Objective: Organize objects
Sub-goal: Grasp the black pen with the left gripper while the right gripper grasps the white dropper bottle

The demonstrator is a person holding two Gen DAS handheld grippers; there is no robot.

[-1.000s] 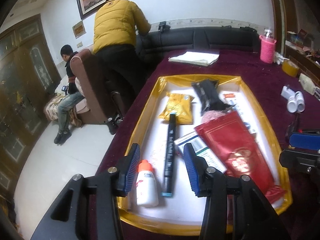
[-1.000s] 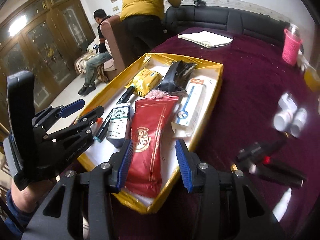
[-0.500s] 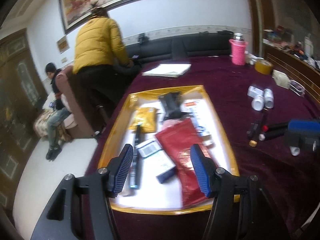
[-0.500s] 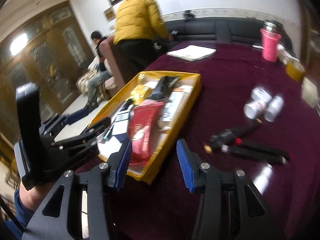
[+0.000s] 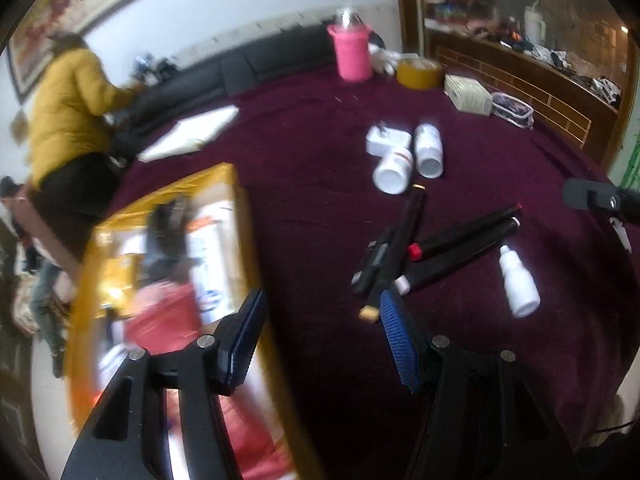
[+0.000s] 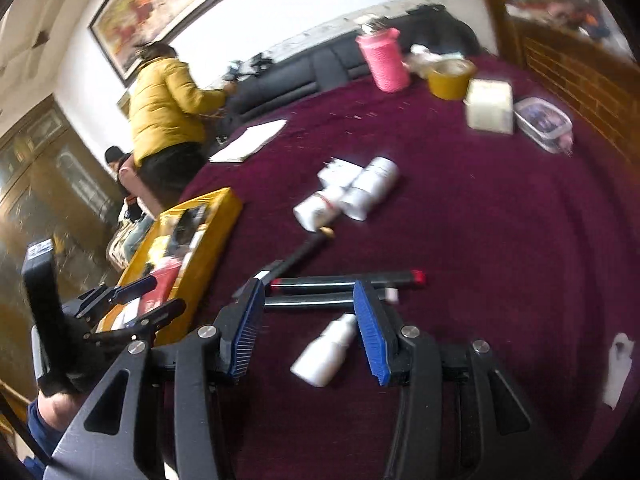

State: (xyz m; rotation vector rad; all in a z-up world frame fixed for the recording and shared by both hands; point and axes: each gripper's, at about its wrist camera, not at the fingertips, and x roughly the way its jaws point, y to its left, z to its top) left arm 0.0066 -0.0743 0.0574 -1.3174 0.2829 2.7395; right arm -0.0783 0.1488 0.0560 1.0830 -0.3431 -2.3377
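Note:
A yellow tray (image 5: 236, 216) (image 6: 224, 216) at the table's left holds a red pouch (image 5: 168, 312) and several other items. On the purple cloth lie two black pens with red caps (image 5: 464, 236) (image 6: 344, 278), a black marker (image 5: 400, 240), a small white dropper bottle (image 5: 518, 284) (image 6: 326, 354) and two white pill bottles (image 5: 408, 156) (image 6: 352, 194). My left gripper (image 5: 320, 336) is open and empty between the tray and the pens. My right gripper (image 6: 306, 328) is open, its fingers either side of the dropper bottle, above it.
A pink bottle (image 5: 352, 56), a yellow tape roll (image 5: 418, 72), a white box (image 5: 468, 92) and a clear pouch (image 6: 542, 120) stand at the far side. White papers (image 5: 188, 136) lie at the back. A person in a yellow jacket (image 6: 168, 104) stands by the black sofa.
Both grippers have swung right, away from the tray toward the loose pens and bottles. The right gripper now hangs over the dropper bottle. Both stayed open.

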